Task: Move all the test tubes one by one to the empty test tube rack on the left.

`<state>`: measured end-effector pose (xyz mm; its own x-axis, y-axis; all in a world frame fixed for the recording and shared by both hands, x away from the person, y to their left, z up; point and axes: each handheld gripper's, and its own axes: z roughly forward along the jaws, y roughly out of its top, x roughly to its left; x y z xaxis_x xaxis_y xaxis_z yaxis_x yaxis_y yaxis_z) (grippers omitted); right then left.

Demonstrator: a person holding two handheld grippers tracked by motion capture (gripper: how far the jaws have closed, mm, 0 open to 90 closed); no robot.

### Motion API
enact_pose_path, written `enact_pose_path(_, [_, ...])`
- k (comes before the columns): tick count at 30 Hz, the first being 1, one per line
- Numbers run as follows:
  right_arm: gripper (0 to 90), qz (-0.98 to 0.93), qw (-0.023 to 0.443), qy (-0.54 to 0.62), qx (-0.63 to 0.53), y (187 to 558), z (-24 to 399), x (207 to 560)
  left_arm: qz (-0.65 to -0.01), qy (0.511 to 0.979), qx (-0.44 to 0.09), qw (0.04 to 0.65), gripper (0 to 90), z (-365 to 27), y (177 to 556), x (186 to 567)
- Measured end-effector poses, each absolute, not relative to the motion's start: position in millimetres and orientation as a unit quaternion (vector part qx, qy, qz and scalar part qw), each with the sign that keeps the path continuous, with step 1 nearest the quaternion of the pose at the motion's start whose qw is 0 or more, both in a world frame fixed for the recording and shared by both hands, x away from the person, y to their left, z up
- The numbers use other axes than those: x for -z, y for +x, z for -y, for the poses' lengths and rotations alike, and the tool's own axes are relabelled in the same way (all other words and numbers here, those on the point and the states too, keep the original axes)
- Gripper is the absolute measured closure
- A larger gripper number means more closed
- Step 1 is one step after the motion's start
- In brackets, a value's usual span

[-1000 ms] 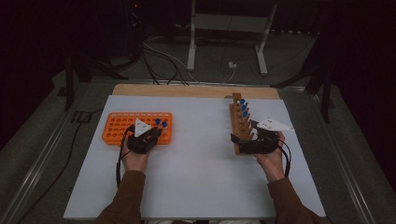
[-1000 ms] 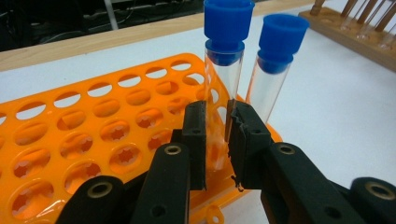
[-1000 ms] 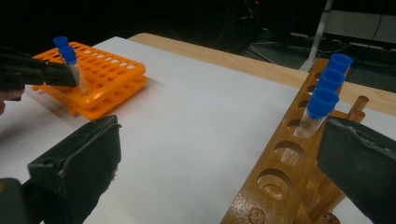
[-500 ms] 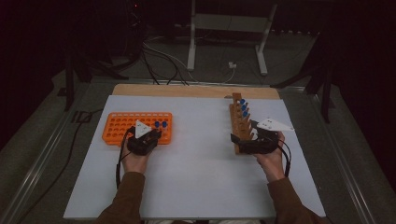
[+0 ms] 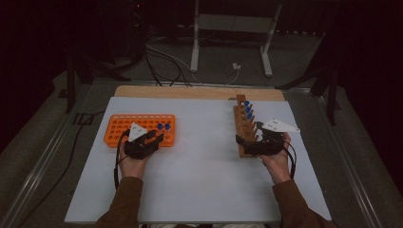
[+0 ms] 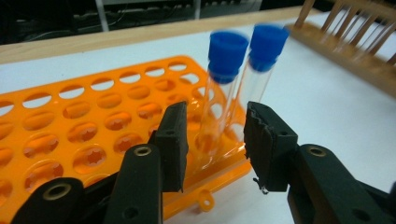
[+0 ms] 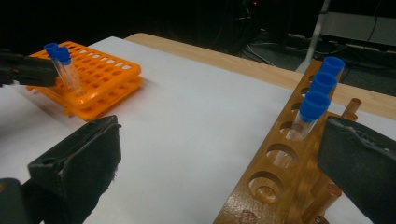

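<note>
An orange tube rack point(image 5: 138, 124) lies at the left of the white board. Two clear tubes with blue caps point(image 5: 164, 127) stand in its near right corner. In the left gripper view the nearer tube point(image 6: 219, 93) stands between the jaws of my left gripper point(image 6: 215, 116), which have just been opening; the pads stand clear of the glass. My left gripper point(image 5: 154, 137) sits at the rack's front edge. At the right, my right gripper point(image 5: 249, 133) is wide open beside the wooden rack point(image 5: 242, 128), which holds three blue-capped tubes point(image 7: 313, 107).
The white board point(image 5: 199, 180) lies on a wooden table whose far edge point(image 5: 190, 91) shows behind it. Cables and a metal stand point(image 5: 195, 42) are on the floor beyond. The wooden rack point(image 7: 280, 172) has bare holes at its near end.
My left gripper's jaws have parted from the tube, which stays upright in the orange rack. Both hands have kept about where they were.
</note>
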<state>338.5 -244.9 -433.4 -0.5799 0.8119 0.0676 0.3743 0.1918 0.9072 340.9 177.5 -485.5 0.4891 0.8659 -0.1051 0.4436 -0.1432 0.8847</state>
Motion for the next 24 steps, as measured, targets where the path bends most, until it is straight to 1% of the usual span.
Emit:
enact_pose_path(6, [0.0,-0.74,0.223,0.405,-0.489,343,247,435,-0.452,0.711,-0.214,0.494,53.3,-183,329,475])
enact_pose_path(9, [0.0,-0.74,0.224,0.406,-0.487,345,247,434,-0.45,0.709,-0.216,0.498,45.3,-185,322,472])
enact_pose_path(13, [0.0,-0.74,0.226,0.408,-0.485,350,247,433,-0.457,0.701,-0.222,0.501,29.1,-187,313,469])
enact_pose_path(15, [0.1,-0.739,0.226,0.411,-0.483,353,248,434,-0.463,0.694,-0.224,0.504,18.8,-190,308,468])
enact_pose_path(17, [0.2,-0.738,0.225,0.415,-0.482,356,250,436,-0.47,0.685,-0.226,0.509,12.7,-192,304,468])
enact_pose_path(19, [3.5,-0.738,0.223,0.42,-0.48,358,252,438,-0.476,0.686,-0.233,0.499,1.6,-192,303,467])
enact_pose_path(24, [7.1,-0.738,0.225,0.428,-0.471,366,253,442,-0.476,0.682,-0.236,0.503,0.6,-191,302,467])
